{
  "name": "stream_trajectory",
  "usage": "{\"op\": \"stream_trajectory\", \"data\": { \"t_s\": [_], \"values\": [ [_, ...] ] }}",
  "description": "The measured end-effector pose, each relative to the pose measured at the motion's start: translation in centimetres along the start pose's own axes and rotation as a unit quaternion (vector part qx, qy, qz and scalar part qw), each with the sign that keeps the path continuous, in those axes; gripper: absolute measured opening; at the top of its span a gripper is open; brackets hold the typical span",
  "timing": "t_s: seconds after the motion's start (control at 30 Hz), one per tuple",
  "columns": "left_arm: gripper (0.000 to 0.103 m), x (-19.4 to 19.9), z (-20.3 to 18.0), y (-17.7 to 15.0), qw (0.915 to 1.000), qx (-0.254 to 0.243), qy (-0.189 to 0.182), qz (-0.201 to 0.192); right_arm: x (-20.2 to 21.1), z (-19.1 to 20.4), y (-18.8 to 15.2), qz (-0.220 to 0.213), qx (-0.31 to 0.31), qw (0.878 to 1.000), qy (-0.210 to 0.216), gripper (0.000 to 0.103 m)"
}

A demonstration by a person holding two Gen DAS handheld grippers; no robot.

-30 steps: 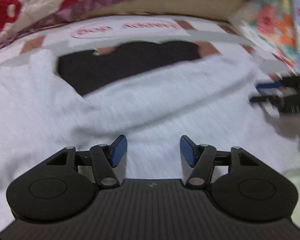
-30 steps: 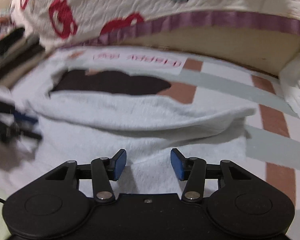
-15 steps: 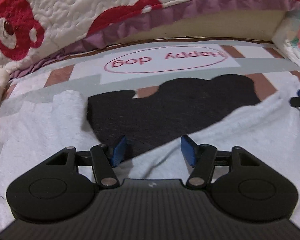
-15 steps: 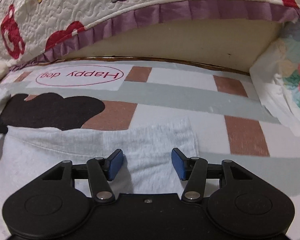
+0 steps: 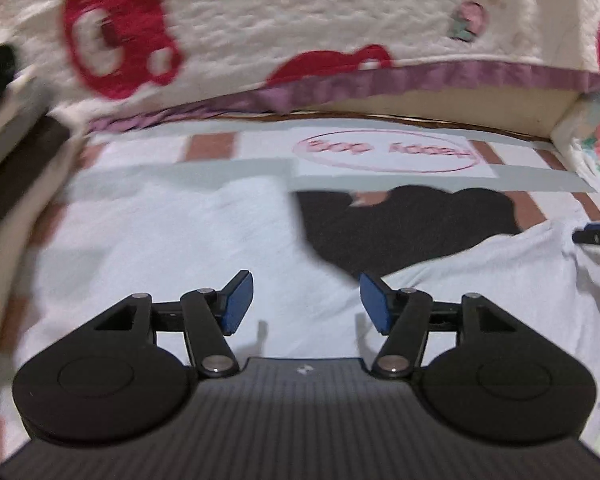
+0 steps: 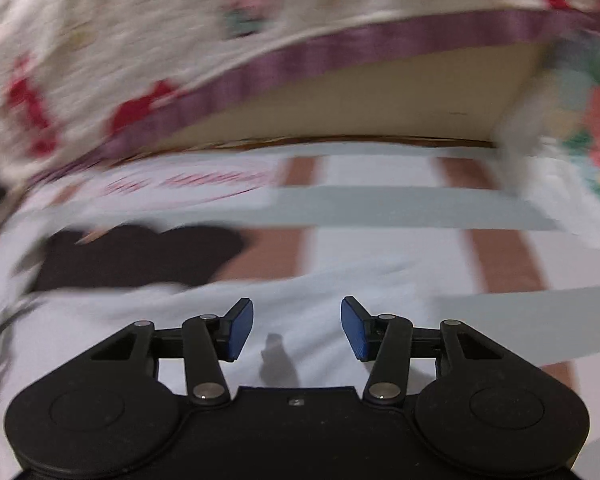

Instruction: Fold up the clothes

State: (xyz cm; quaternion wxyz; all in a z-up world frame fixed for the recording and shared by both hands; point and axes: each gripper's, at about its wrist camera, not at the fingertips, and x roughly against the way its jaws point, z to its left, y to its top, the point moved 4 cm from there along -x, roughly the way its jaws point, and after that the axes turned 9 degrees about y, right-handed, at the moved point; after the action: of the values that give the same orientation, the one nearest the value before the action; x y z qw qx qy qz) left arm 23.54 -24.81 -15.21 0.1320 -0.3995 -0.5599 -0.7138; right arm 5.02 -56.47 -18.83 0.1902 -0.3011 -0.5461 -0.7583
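A white garment (image 5: 172, 248) lies spread on a striped mat (image 5: 540, 176) and shows a dark patch (image 5: 412, 228) at its far middle. In the right wrist view the same white garment (image 6: 320, 300) runs under the fingers, with the dark patch (image 6: 140, 256) to the far left. My left gripper (image 5: 306, 302) hovers open just above the cloth with nothing between its blue pads (image 5: 238, 302). My right gripper (image 6: 297, 330) is open too, low over the cloth and empty. The right gripper's tip (image 5: 596, 234) shows at the right edge of the left wrist view.
A quilted bedspread (image 5: 340, 20) with red bears and a purple frill hangs over the far side. Floral bedding (image 6: 596, 136) lies to the right. Dark and pale stacked items (image 5: 4, 120) stand at the left. The mat carries a pink oval print (image 5: 384, 152).
Both grippers stay open. The left view has swung left, so more white cloth lies ahead. The right view has pulled back and turned left; both views are blurred by motion.
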Motion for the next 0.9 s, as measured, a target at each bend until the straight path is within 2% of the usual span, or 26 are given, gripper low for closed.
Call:
{"op": "stream_trajectory", "data": {
  "t_s": [0.13,0.23,0.37,0.5,0.57,0.73,0.9],
  "values": [
    [0.062,2.0,5.8,-3.4,0.9988,0.035,0.027,0.022,-1.1,6.7,-0.5,0.032,0.103,0.992,0.071,0.055],
    [0.066,3.0,9.1,-6.6,0.9954,0.077,0.026,0.051,-2.0,11.6,-0.7,0.052,0.153,0.980,0.118,0.057],
    [0.066,4.3,12.0,-10.4,0.9892,0.125,0.005,0.076,-2.6,17.1,-2.5,0.076,0.206,0.963,0.156,0.057],
    [0.066,5.4,13.5,-12.8,0.9808,0.174,-0.044,0.076,-3.2,22.6,-4.4,0.099,0.256,0.943,0.191,0.057],
    [0.066,5.7,13.8,-13.5,0.9775,0.187,-0.067,0.072,-3.5,24.4,-5.7,0.111,0.281,0.932,0.198,0.057],
    [0.067,4.8,13.7,-13.2,0.9770,0.181,-0.087,0.071,-4.0,27.5,-7.9,0.118,0.339,0.912,0.200,0.057],
    [0.074,2.7,13.4,-12.4,0.9798,0.161,-0.087,0.081,-5.1,29.2,-7.3,0.112,0.357,0.905,0.204,0.058]
  ]
}}
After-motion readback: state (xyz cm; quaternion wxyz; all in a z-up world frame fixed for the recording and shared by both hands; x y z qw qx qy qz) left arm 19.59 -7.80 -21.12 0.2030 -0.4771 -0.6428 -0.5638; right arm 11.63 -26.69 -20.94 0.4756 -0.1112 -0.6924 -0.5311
